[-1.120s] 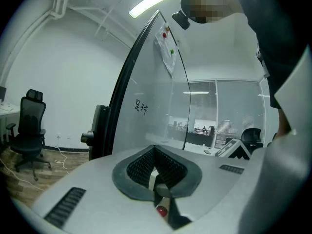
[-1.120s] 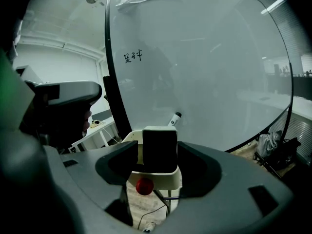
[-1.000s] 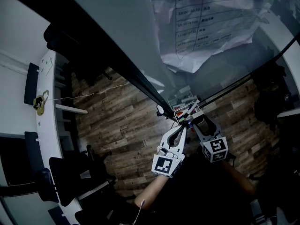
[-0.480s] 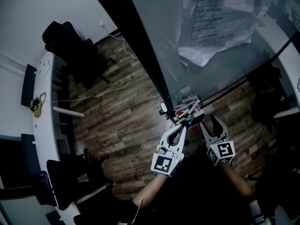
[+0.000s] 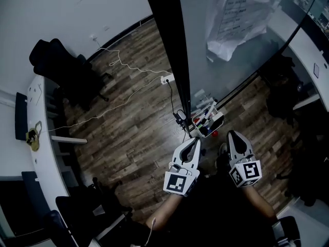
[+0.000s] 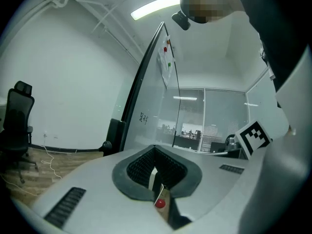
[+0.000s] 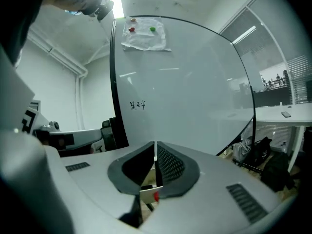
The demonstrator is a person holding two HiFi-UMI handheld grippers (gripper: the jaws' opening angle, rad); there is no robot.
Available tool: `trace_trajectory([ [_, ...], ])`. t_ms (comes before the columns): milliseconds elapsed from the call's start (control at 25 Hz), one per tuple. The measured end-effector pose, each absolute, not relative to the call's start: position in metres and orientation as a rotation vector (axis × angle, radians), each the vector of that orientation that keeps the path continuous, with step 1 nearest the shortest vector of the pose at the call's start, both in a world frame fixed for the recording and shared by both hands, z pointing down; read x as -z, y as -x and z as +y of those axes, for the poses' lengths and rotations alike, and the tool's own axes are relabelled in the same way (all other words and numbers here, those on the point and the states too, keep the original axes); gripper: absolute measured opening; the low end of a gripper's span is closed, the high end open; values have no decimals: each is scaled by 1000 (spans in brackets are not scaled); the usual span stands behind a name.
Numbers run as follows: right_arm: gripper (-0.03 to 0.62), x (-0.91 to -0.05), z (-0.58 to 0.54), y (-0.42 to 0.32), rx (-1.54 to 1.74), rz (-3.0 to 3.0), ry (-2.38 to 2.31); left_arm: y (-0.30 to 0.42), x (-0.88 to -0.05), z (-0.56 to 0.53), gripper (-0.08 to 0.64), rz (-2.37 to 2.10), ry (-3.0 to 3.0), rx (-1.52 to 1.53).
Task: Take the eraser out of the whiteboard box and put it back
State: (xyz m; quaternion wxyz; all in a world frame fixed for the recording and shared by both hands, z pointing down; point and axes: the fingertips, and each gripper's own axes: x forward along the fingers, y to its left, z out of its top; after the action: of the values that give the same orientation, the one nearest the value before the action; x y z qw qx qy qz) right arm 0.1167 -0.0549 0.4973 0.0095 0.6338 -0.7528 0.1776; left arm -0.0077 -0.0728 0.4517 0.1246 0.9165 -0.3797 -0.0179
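Beneath the glass whiteboard (image 5: 226, 60) lies wood-plank floor (image 5: 133, 122). The small white whiteboard box (image 5: 219, 119) hangs at the board's lower edge; the eraser cannot be distinguished inside it. Jaws of the left gripper (image 5: 196, 141) are together and empty. Jaws of the right gripper (image 5: 233, 135) have just been closing on nothing. Risk: approaching with the jaws closed could knock the box contents out.

The left gripper (image 6: 155, 149) has its dark ribbed fingers (image 6: 140, 167) closed together, tips meeting, with nothing between them. Straight beyond them a whiteboard (image 6: 158, 101) in a black frame stands nearly edge-on. It has paper sheets (image 6: 165, 62) pinned high up and a short handwritten mark (image 6: 144, 117) lower down. At the left edge a black office chair (image 6: 17, 126) stands on the wooden floor (image 6: 44, 168), where a white cable (image 6: 46, 156) trails. A ceiling light strip (image 6: 156, 6) glows overhead. At the right a marker cube (image 6: 253, 135) shows its black-and-white square.
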Motion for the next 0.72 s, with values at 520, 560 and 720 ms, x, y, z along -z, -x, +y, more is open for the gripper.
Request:
trace_trajectory([
  [520, 15, -473, -15, -128, -511, -2459, -1974, -1, -448, -41, 5, -1164, -2675, 57],
  [560, 15, -473, -17, -128, -504, -2476, -1961, -1, -448, -42, 5, -1177, -2678, 55],
  [720, 15, -468, -18, -136, -489, -2529, -1939, -5, -443, -40, 6, -1220, -2683, 67],
])
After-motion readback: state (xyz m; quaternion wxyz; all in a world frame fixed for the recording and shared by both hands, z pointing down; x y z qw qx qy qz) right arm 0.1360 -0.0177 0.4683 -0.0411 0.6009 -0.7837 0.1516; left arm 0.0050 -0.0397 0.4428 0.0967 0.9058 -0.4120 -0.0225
